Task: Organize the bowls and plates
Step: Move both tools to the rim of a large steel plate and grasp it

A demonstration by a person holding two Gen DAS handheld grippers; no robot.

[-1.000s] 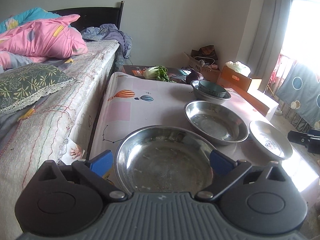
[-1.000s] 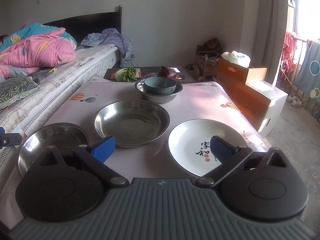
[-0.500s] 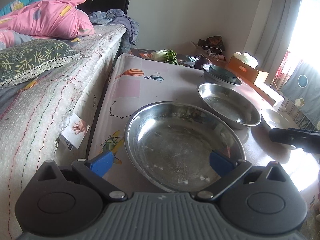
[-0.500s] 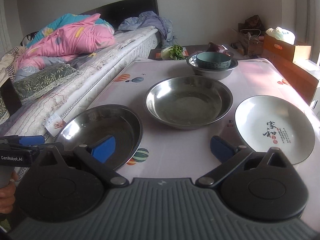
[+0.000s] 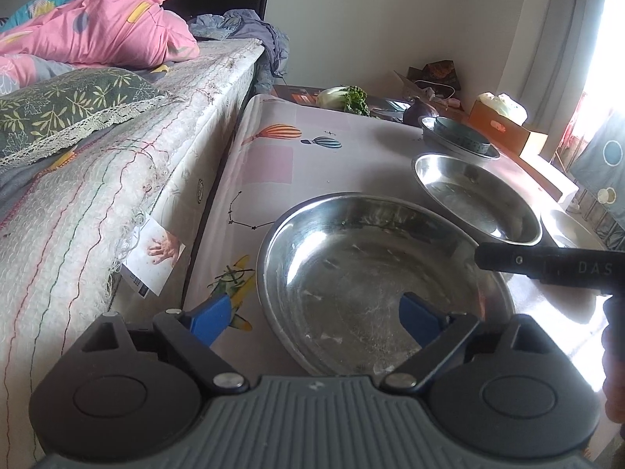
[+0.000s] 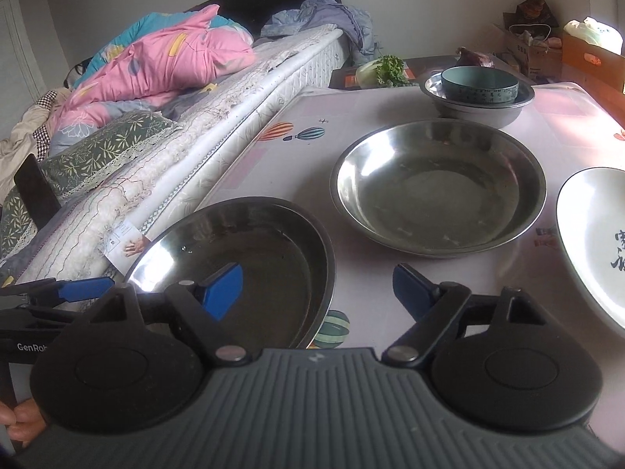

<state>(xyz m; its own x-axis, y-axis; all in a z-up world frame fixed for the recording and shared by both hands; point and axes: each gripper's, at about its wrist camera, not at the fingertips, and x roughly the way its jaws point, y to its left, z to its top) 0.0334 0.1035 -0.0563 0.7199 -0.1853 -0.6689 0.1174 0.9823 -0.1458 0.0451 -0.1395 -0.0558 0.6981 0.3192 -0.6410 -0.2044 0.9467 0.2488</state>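
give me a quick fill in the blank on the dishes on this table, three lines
1. The teal bowl sits inside a ____ basin.
2. The white plate bears ____ calligraphy.
3. The left gripper straddles the near steel basin's ____.

Missing words: steel; black; rim

"GenRob" — left tool (image 6: 27,346) | "DAS" — right tool (image 5: 593,268) | calligraphy — white plate (image 6: 586,242)

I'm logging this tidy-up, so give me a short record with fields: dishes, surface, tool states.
near dish: wide steel basin, empty, at the table edge beside the bed
middle dish: second steel basin, empty
far stack: teal ceramic bowl inside a grey metal bowl
right dish: white printed plate
surface: balloon-print tablecloth
left tool: open, straddling the near basin's rim
right tool: open, jaws just closing, rim between them
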